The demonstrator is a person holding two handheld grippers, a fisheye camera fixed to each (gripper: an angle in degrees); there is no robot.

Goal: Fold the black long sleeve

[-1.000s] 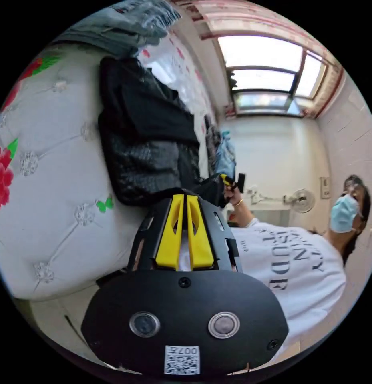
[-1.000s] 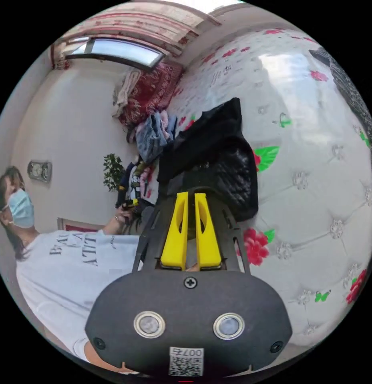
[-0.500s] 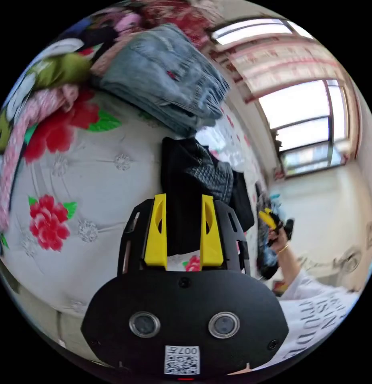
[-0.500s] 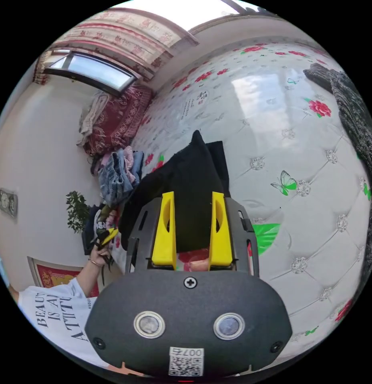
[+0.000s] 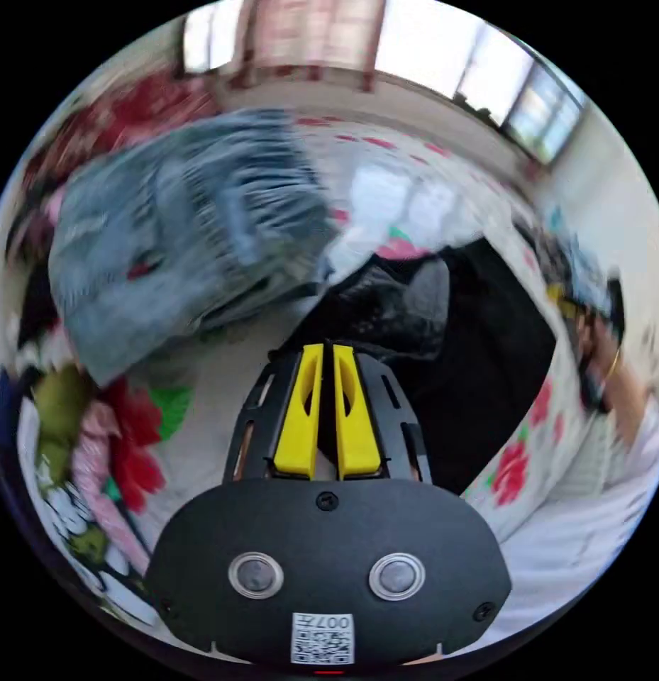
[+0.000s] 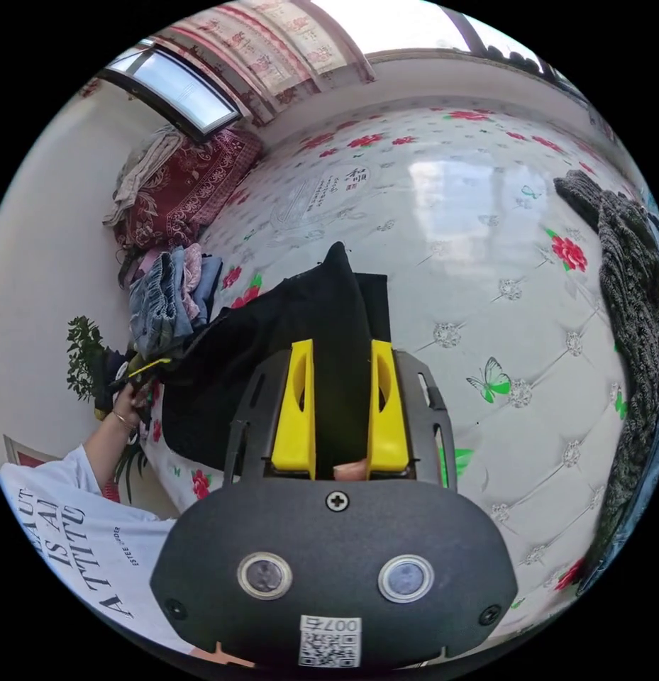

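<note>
On mattress (image 6: 485, 213): left tool (image 5: 327, 353) newly closed

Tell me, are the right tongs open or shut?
Open: the right tongs show a wide gap between the yellow jaws, with the black top behind it.

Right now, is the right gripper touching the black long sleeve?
Cannot tell. In the right gripper view the right gripper stands open over the black long sleeve; black cloth fills the gap, but no contact with either jaw shows plainly.
</note>
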